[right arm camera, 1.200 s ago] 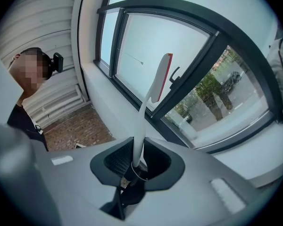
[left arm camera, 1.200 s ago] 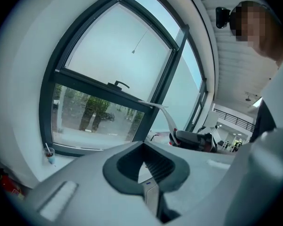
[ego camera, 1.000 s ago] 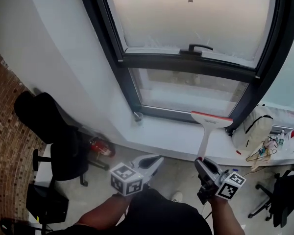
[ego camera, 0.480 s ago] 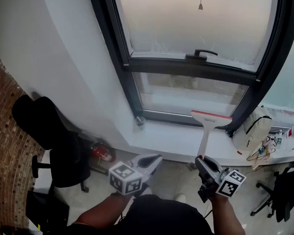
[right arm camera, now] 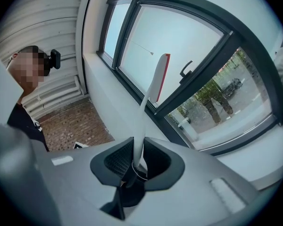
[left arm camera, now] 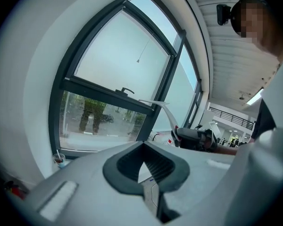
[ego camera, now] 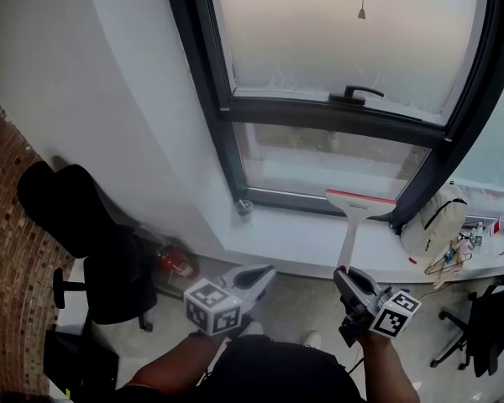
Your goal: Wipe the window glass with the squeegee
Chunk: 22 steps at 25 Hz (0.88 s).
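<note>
Squeegee (ego camera: 352, 235) shows white handle, red-edged blade, clamped in right tool (ego camera: 346, 275).

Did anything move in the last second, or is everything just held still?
Hardly anything. The person's head camera swung a little, so the window sits slightly further right in the picture. The right claw still grips the squeegee by its handle, blade raised near the window's lower right corner. The left claw stays shut, empty and low. Nothing was grabbed or released.

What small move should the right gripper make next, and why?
Probably lift the squeegee forward onto the window glass. The right gripper is shut on its handle, and the blade seems to hang before the sill, off the pane.
</note>
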Each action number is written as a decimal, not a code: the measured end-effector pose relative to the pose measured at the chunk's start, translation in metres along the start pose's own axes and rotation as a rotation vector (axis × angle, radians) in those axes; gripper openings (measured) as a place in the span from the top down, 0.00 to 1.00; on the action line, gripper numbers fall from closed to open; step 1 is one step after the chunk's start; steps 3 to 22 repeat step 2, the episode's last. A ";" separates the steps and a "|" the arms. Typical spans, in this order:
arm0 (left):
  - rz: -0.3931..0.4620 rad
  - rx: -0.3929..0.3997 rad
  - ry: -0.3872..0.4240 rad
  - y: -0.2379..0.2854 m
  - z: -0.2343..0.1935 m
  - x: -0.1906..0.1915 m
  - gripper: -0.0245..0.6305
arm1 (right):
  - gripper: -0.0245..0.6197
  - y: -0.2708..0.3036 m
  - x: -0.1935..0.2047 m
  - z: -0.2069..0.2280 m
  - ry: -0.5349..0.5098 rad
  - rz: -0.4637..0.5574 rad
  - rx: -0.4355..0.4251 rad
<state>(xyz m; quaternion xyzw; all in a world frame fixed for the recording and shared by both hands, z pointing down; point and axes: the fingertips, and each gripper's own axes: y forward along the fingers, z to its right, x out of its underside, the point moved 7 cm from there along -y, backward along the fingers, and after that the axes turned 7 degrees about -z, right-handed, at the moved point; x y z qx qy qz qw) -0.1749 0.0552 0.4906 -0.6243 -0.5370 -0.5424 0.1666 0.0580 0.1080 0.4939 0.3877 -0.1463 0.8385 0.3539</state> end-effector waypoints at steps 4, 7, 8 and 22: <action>0.001 -0.003 -0.009 -0.003 -0.008 0.001 0.96 | 0.83 0.006 0.000 0.000 -0.002 -0.002 -0.002; 0.001 -0.003 -0.009 -0.003 -0.008 0.001 0.96 | 0.83 0.006 0.000 0.000 -0.002 -0.002 -0.002; 0.001 -0.003 -0.009 -0.003 -0.008 0.001 0.96 | 0.83 0.006 0.000 0.000 -0.002 -0.002 -0.002; 0.001 -0.003 -0.009 -0.003 -0.008 0.001 0.96 | 0.83 0.006 0.000 0.000 -0.002 -0.002 -0.002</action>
